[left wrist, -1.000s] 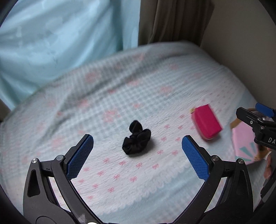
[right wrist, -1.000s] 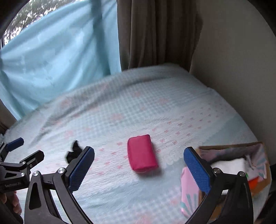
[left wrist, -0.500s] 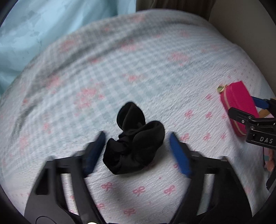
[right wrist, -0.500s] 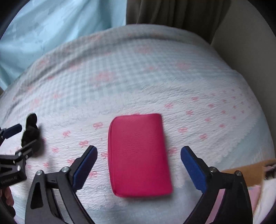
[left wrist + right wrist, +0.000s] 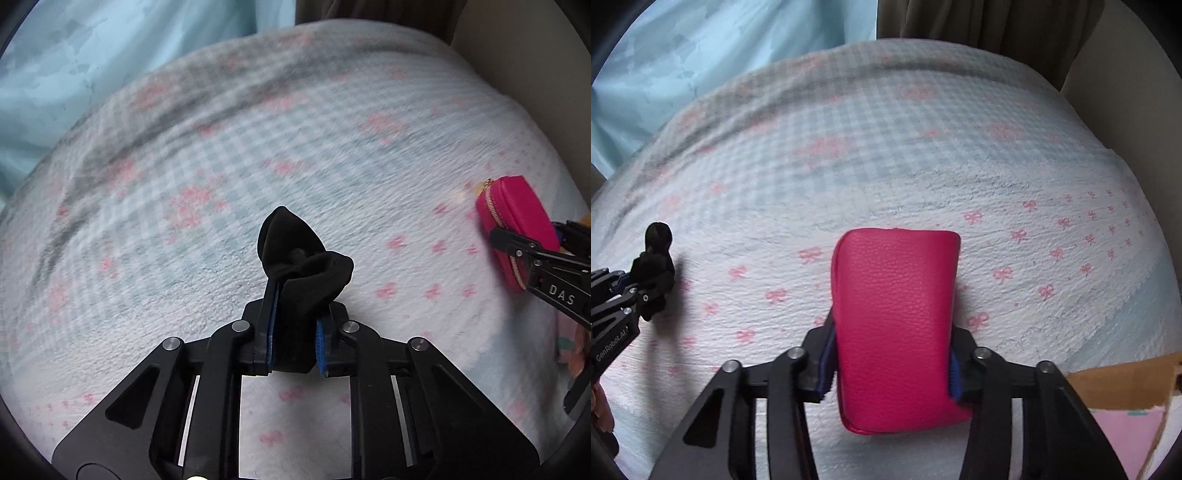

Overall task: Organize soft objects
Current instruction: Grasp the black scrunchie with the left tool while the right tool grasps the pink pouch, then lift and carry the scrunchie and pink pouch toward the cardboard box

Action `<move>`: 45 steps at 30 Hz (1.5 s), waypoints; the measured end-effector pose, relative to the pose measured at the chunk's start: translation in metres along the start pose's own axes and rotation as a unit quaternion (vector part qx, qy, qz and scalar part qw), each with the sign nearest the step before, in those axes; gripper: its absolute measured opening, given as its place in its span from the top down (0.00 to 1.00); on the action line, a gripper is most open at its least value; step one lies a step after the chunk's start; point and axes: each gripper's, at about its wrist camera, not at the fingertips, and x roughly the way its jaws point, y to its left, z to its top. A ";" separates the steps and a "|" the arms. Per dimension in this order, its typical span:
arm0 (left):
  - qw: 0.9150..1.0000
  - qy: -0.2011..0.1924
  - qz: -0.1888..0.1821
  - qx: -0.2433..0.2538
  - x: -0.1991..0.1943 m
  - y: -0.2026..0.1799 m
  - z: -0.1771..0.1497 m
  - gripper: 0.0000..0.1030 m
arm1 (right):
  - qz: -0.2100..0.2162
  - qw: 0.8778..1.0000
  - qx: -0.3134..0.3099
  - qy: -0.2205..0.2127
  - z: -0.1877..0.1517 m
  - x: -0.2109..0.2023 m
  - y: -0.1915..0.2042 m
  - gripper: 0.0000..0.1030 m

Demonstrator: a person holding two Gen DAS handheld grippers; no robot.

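Observation:
My left gripper is shut on a black scrunchie, which bulges out past the blue pads just above the bedspread. It also shows at the left of the right wrist view. My right gripper is shut on a pink zip pouch, gripped on both long sides near its near end. The pouch also shows at the right of the left wrist view, with the right gripper clamped on it.
A blue-and-white checked bedspread with pink bows covers the bed. A cardboard box with a pink item stands at the near right edge. Blue curtains hang behind, and a wall is at the right.
Both grippers came down to the bed and closed, the left on the black scrunchie and the right on the pink pouch. Both were open a second ago.

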 end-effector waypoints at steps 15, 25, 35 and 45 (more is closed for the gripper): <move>0.996 -0.084 -0.001 -0.004 -0.196 -0.035 0.011 0.87 | 0.010 0.996 0.024 -0.081 -0.007 -0.191 0.003 0.61; 0.994 -0.103 -0.042 -0.023 -0.333 -0.088 -0.010 0.87 | 0.010 0.992 0.049 -0.115 -0.033 -0.333 -0.021 0.61; 0.990 -0.122 -0.070 0.020 -0.365 -0.185 -0.003 0.87 | -0.014 0.986 0.089 -0.137 -0.061 -0.389 -0.101 0.61; 0.991 -0.079 -0.102 0.049 -0.318 -0.323 0.020 0.87 | -0.032 0.989 0.107 -0.101 -0.079 -0.375 -0.208 0.61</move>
